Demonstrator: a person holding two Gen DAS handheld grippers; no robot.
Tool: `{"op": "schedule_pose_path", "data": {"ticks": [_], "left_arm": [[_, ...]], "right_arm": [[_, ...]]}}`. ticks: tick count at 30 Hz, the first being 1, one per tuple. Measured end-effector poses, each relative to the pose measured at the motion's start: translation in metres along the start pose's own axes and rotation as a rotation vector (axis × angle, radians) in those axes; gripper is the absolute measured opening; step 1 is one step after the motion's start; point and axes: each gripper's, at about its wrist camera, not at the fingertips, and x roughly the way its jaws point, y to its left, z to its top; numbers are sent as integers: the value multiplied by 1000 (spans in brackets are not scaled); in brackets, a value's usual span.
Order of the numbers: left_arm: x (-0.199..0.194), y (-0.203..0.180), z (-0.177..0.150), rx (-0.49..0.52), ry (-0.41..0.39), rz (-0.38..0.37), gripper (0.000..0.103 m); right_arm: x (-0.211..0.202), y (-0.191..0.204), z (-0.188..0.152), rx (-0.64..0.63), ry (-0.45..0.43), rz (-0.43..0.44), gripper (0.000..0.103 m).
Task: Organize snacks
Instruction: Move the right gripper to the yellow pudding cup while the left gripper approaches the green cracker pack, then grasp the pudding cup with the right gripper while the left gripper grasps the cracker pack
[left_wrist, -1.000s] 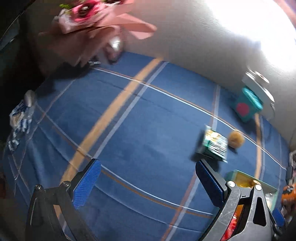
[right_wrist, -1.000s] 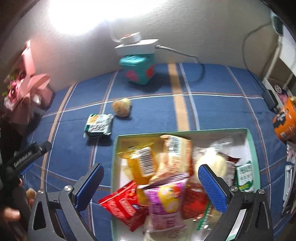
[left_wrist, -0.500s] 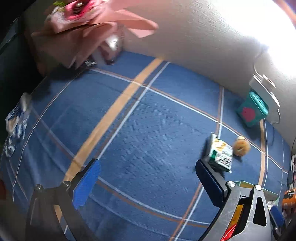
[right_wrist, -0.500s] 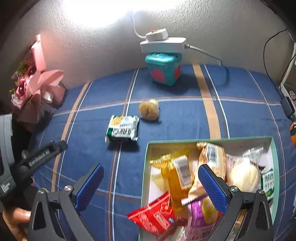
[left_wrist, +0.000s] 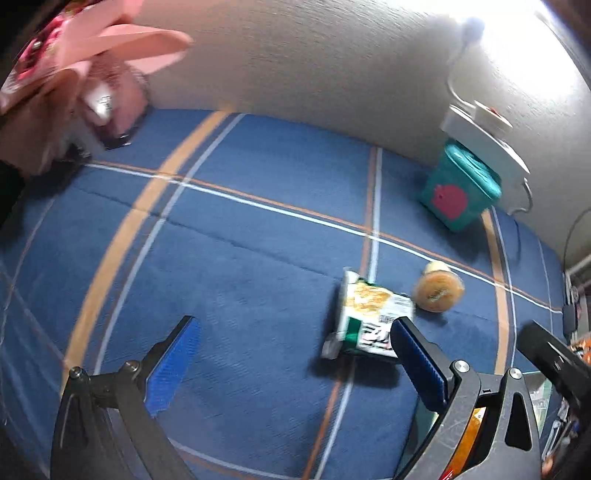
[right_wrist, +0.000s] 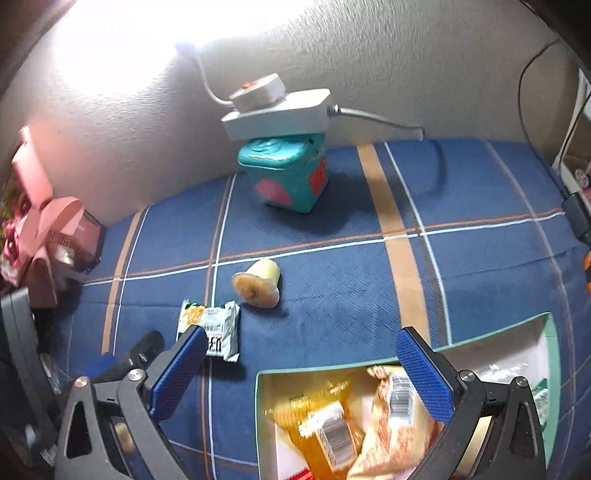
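Both grippers (jaws wide apart) hover over the blue cloth (right_wrist: 332, 288): left gripper (left_wrist: 291, 365), right gripper (right_wrist: 301, 369).

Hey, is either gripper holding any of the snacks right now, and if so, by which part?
Nothing is held. The left gripper and right gripper are both open and empty above the blue cloth.

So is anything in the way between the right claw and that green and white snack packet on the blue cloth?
Nothing visible is. The right claw is open and empty above the blue cloth, and the snack packet lies flat just beyond its left finger. The little pudding cup sits beside the packet, further back, not in the path.
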Motion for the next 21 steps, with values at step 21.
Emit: {"op": "schedule_pose_path", "data": {"ticks": [21], "left_arm": [[41,-35,-3,112,25,-86,79]], "right_arm": [[69,22,37,-102,102,1,78]]}}
